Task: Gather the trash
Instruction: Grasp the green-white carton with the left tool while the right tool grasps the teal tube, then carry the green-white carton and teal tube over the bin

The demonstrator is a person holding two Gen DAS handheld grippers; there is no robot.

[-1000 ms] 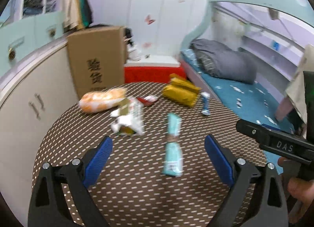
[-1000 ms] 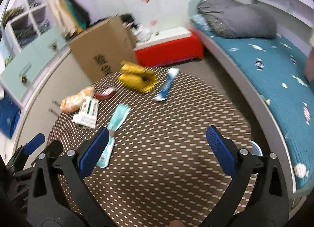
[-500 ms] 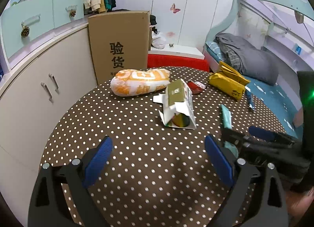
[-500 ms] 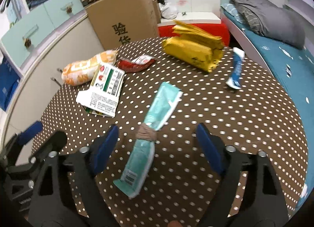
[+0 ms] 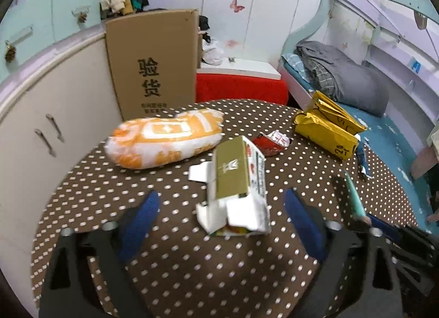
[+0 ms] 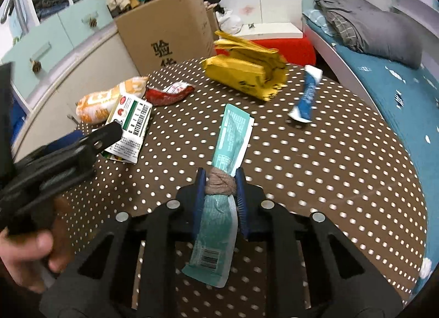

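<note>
Trash lies scattered over the dotted brown surface (image 5: pixel 192 276): an orange bag (image 5: pixel 164 139), a torn carton (image 5: pixel 236 189), a red wrapper (image 6: pixel 168 92), a yellow pouch (image 6: pixel 244 70), a blue tube (image 6: pixel 306 98) and a long teal packet (image 6: pixel 230 150) with a brown band (image 6: pixel 221 183) wound round its middle. The likeliest slip, judging from how the teal packet is held, is that it slides or swings out, since the right gripper (image 6: pixel 219 189) pinches it only at the banded waist, and both long limp ends hang free, one reaching forward over the surface, the other drooping back between the arms of the tool. A quick swing could let the loose ends catch the carton or the other tool, which sits close by on the left in the right-wrist view. A second risk is on the left: the carton is crumpled and open-flapped, so a pinch on a flap alone could tear it or leave the body behind. The jaws of the right gripper are narrow, closed tight on the band and packet; those of the left gripper (image 5: pixel 222 216) are spread wide with the carton between and just beyond them, holding nothing, and contact with the carton cannot be told through the blur
</note>
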